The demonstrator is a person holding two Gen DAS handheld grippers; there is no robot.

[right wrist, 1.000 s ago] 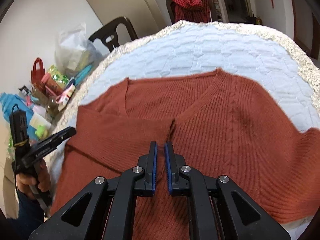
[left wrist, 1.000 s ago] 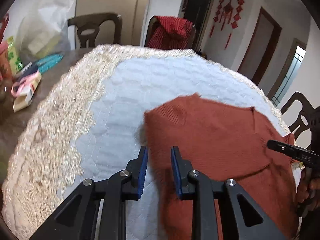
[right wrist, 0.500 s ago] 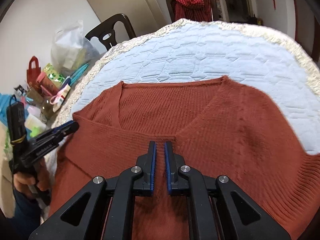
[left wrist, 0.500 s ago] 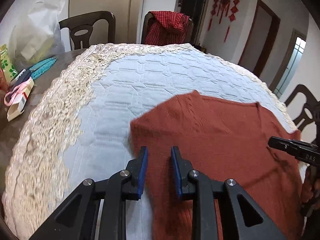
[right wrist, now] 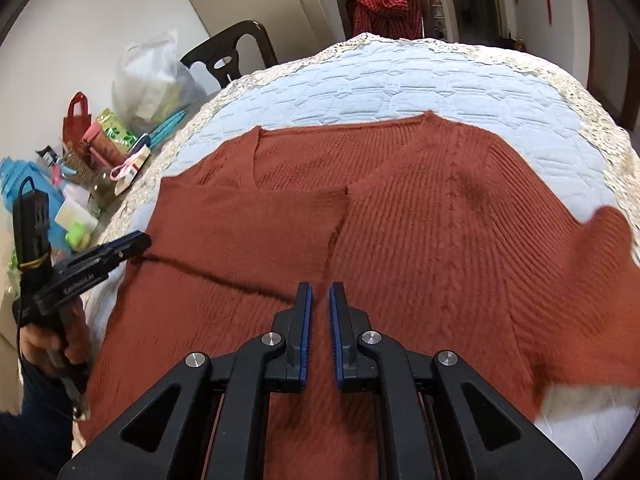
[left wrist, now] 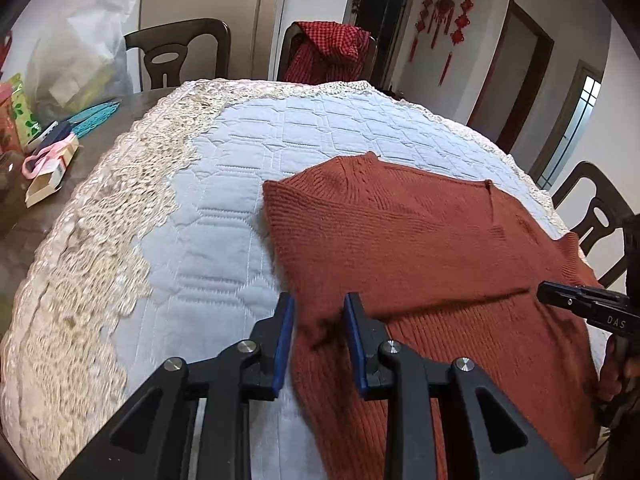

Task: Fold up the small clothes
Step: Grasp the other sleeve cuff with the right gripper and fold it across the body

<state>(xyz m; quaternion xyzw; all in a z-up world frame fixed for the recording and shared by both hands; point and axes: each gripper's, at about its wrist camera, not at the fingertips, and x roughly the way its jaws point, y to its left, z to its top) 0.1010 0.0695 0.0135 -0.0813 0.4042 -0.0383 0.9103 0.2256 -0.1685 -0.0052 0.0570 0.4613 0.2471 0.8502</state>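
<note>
The sweater (right wrist: 420,216), rust-red and ribbed, lay flat on the white quilted cover (left wrist: 256,168) near the front edge of the table (left wrist: 36,216). Its left sleeve was folded across the chest, and its right sleeve lay out toward the right edge. The cover had a cream lace border (left wrist: 92,240) and hid most of the table; dark wood showed only at the left edge.

The left tool (left wrist: 318,320) hung just above the sweater's left edge, its jaws moderately apart with nothing between them. The right tool (right wrist: 320,312) hung over the middle of the sweater near the front edge, its jaws narrow, with only a thin gap, and I could not tell whether they touched the knit.

At the left edge of the table stood a white plastic bag (right wrist: 148,76), a red gift bag (right wrist: 76,116), a blue bottle (right wrist: 24,180) and small boxes (left wrist: 48,176). Dark wooden chairs (left wrist: 176,52) stood behind the far edge, one with a red checked cloth (left wrist: 328,52) over its back. Red hanging ornaments (left wrist: 444,12) were on the white wall beside a dark door frame (left wrist: 516,80).
</note>
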